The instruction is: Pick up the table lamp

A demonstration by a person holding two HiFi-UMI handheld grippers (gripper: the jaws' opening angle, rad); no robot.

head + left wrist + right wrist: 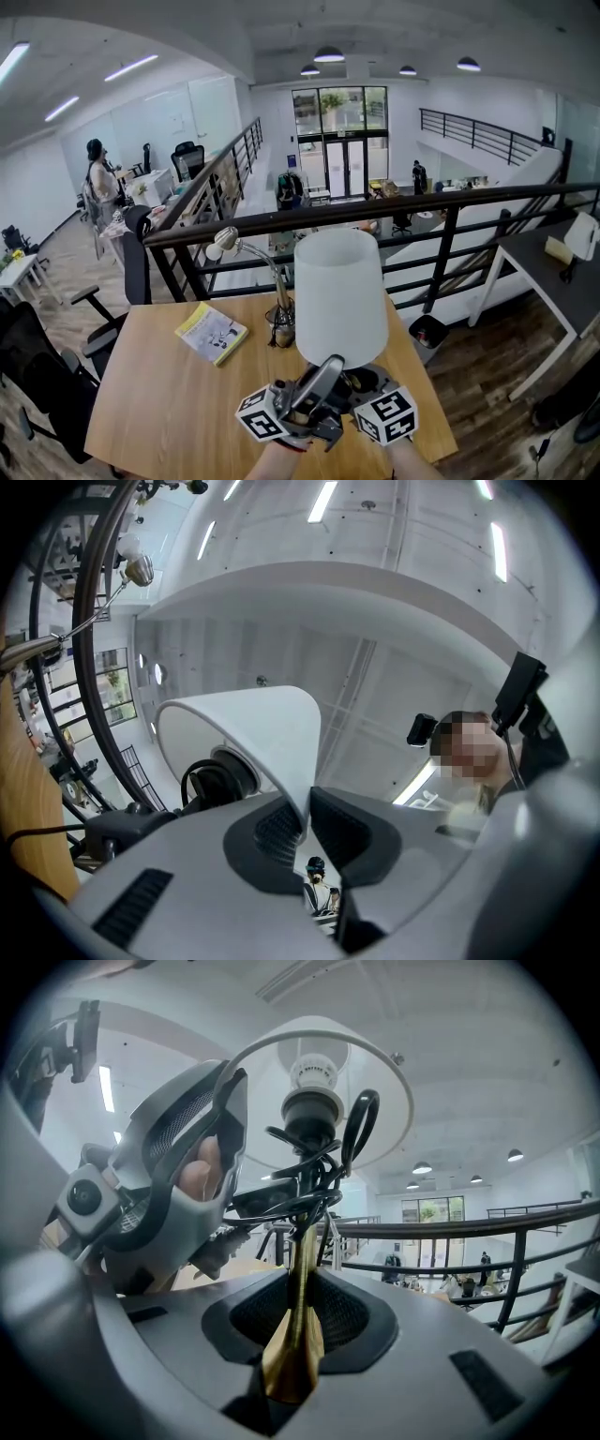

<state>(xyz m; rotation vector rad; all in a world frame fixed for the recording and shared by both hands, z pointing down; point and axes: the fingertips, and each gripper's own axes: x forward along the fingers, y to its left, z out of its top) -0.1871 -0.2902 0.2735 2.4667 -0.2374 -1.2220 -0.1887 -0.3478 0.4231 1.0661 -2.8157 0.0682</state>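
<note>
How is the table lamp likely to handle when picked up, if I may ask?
Probably top-heavy: the wide white shade sits above a thin brass stem. The shade, pinched at its thin edge by the left gripper, may flex. The smooth stem, clamped by the right gripper, could slip.

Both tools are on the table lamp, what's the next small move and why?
Probably raise both tools straight up together, letting the right tool take the weight: it is shut on the brass stem, while the left tool only pinches the thin rim of the white shade, which could tilt.
</note>
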